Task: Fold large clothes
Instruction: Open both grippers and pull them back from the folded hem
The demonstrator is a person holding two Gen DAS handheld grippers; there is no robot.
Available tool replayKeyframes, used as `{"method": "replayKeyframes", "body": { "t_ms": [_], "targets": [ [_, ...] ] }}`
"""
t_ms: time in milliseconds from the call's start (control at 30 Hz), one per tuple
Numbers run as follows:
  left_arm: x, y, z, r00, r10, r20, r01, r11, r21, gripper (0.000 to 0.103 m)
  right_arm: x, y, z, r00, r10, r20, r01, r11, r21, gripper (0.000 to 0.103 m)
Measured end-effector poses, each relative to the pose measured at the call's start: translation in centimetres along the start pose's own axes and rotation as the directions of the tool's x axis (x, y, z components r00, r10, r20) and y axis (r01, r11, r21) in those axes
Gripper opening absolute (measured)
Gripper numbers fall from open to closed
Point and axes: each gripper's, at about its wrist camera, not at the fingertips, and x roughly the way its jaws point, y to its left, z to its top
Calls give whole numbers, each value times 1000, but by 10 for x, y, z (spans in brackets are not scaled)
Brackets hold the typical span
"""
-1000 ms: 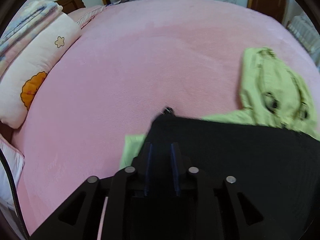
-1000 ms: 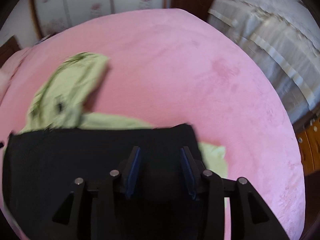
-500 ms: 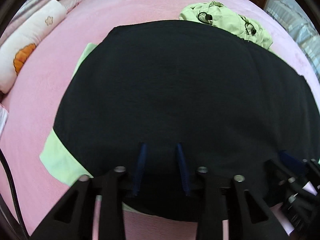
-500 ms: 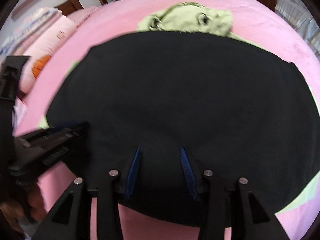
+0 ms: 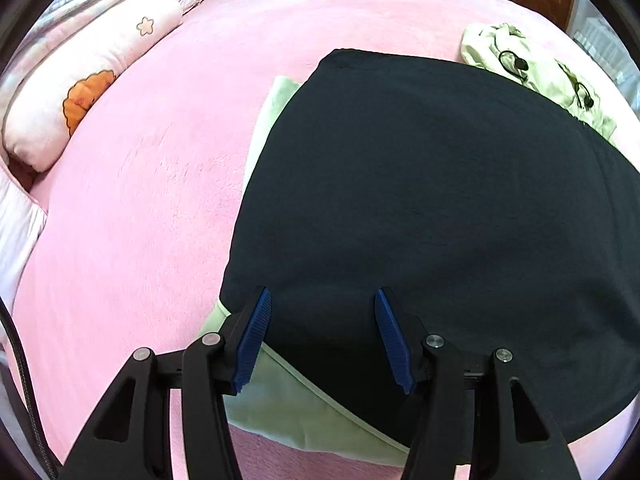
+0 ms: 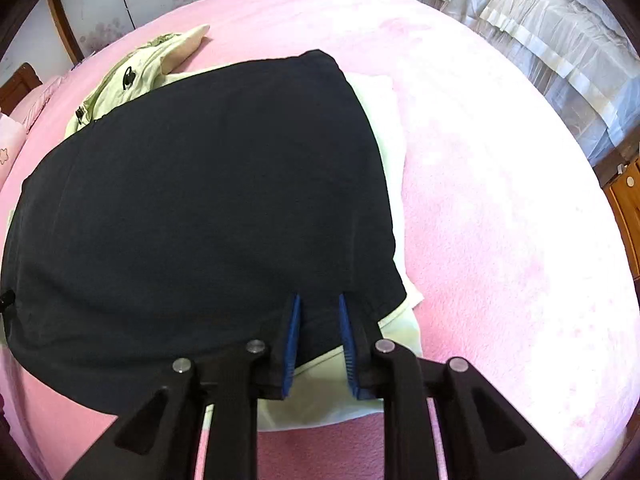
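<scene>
Left wrist view: a cartoon-print pillow (image 5: 76, 92) lies upper left on the fuzzy pink bed cover (image 5: 160, 184). A smooth black garment (image 5: 420, 208) fills the centre and right, spread over a pale green hooded jacket (image 5: 288, 400). The left gripper (image 5: 322, 336) is opening, gripping nothing. The right gripper (image 6: 318, 338) is closing over the black hem, pads apart.
</scene>
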Motion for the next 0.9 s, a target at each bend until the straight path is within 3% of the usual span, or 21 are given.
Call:
{"method": "replayKeyframes", "body": {
  "t_ms": [100,300,467,633,733,800,900],
  "targets": [
    [0,0,-4,1000,6,4,-6,1000,-9,54,3,13,-2,998,-56,7,56,998,-17,21],
    [5,5,8,1000,-14,-14,14,1000,-9,58,2,10,-4,999,-44,-17,44,999,30,22],
    [4,8,17,996,-60,-63,60,998,10,76,-1,3,-3,998,-17,-65,20,999,36,28],
    [-2,-2,33,980,-42,-194,46,999,19,80,-9,3,14,985,43,-165,-31,997,78,35],
    [-10,-6,45,956,-50,-290,61,998,29,80,-16,8,20,964,96,-247,-74,992,100,35],
    [-23,-11,59,948,-88,-306,102,994,31,80,-28,17,33,949,159,-274,-137,986,98,35],
    [-48,-23,87,958,-96,-272,124,989,85,80,-48,30,59,946,183,-267,-179,983,42,35]
  ]
}}
